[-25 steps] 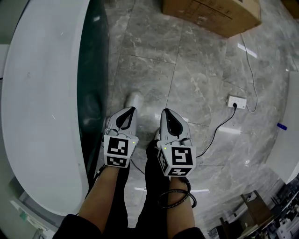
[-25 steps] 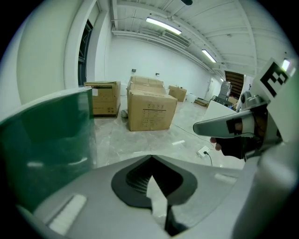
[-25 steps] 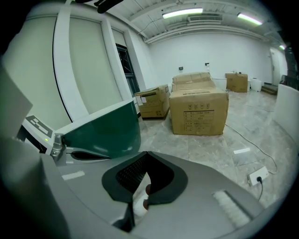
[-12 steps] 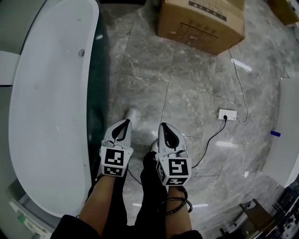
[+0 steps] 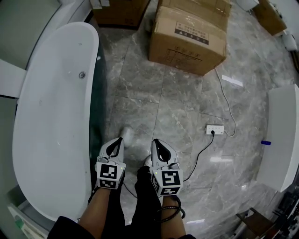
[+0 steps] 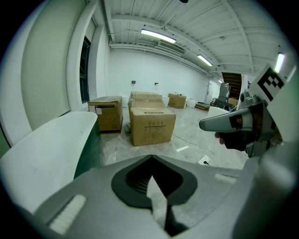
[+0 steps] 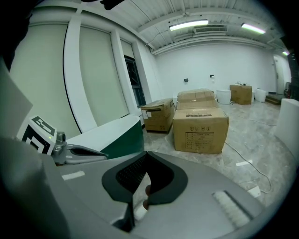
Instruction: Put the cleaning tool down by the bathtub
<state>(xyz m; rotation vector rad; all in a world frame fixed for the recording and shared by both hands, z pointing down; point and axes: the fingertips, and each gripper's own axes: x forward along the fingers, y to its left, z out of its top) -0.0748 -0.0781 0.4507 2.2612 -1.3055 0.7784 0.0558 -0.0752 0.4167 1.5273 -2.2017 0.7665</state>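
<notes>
Head view: left gripper (image 5: 117,140), right gripper (image 5: 154,141), fingers closed, beside white, green-sided bathtub (image 5: 51,116).

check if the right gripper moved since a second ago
No, not noticeably. The right gripper keeps its place just below and left of the power strip on the floor; only the head view itself shifted.

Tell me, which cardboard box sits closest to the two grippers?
The large light-brown box in the middle, with printed labels. The darker box past the bathtub and the corner box at top right lie farther off.
</notes>
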